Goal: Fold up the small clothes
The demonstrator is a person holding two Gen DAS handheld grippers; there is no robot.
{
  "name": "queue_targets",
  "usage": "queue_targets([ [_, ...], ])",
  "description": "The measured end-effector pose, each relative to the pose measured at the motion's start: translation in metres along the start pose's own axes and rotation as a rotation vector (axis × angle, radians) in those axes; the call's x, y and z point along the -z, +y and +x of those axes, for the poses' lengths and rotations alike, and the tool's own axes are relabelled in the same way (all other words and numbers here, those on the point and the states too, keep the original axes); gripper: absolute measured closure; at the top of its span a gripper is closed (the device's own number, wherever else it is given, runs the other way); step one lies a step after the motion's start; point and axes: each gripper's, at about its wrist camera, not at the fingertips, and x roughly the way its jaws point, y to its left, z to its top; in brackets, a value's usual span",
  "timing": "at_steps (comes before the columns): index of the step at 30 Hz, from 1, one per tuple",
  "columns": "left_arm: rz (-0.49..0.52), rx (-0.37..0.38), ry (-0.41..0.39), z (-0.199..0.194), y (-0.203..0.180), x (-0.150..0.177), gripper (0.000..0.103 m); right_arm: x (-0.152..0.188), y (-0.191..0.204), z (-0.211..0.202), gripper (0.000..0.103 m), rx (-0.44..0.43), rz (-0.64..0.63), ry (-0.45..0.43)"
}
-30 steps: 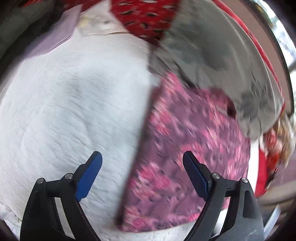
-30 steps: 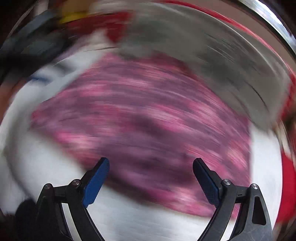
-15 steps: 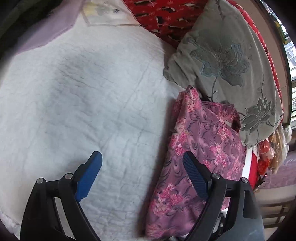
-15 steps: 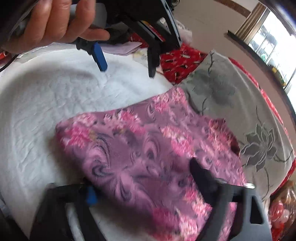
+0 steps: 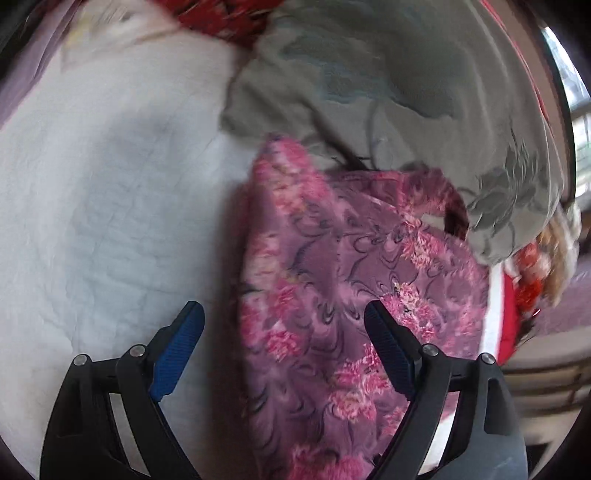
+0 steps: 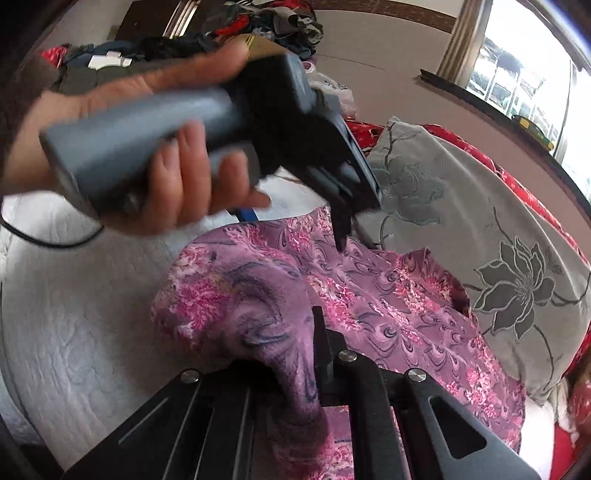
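Note:
A purple garment with pink flowers [image 5: 340, 302] lies on a white quilted bed cover [image 5: 110, 206]. My left gripper [image 5: 284, 343] is open just above the garment's left edge, blue pads wide apart. In the right wrist view the left gripper [image 6: 295, 221] is held by a hand over the garment's far edge. My right gripper [image 6: 310, 350] is shut on a raised fold of the garment [image 6: 258, 306] at its near edge; the fabric bunches up between the jaws.
A grey cushion with embroidered flowers [image 6: 480, 236] lies against the garment's far right side. A red patterned cover [image 6: 509, 177] runs behind it. A pile of clothes [image 6: 258, 22] sits at the back. A window [image 6: 517, 85] is at the right.
My right gripper has closed on the garment's near edge and lifted a fold. My left gripper has moved right, over the garment's far edge, still open.

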Motion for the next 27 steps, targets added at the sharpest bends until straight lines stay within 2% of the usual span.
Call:
queue_targets([
  [1, 0.036, -0.012, -0.018, -0.002, -0.008, 0.001, 0.042, 0.001, -0.002, -0.001, 0.097, -0.008, 0.015, 0.002],
  [2, 0.075, -0.018, -0.029, -0.003, -0.018, 0.003, 0.053, 0.001, -0.004, -0.001, 0.097, -0.014, 0.030, 0.004],
  [3, 0.108, -0.029, -0.035, -0.005, -0.029, 0.004, 0.075, 0.002, -0.006, -0.002, 0.097, -0.018, 0.044, 0.006],
  [4, 0.124, -0.037, -0.040, -0.006, -0.035, 0.004, 0.090, 0.004, -0.010, -0.002, 0.097, -0.024, 0.058, 0.008],
  [5, 0.138, -0.046, -0.047, -0.009, -0.041, 0.004, 0.094, 0.005, -0.012, -0.003, 0.097, -0.026, 0.070, 0.010],
  [9, 0.154, -0.050, -0.106, -0.029, -0.065, 0.003, 0.097, 0.010, -0.027, -0.014, 0.097, -0.032, 0.146, 0.007],
  [15, 0.170, -0.044, -0.152, -0.053, -0.096, 0.007, 0.097, 0.019, -0.061, -0.038, 0.097, -0.033, 0.280, -0.006],
  [21, 0.189, -0.031, -0.172, -0.065, -0.142, 0.014, 0.097, 0.033, -0.089, -0.071, 0.097, -0.019, 0.398, -0.021],
  [27, 0.230, -0.029, -0.159, -0.054, -0.197, 0.027, 0.097, 0.057, -0.118, -0.098, 0.098, -0.018, 0.535, -0.018],
])
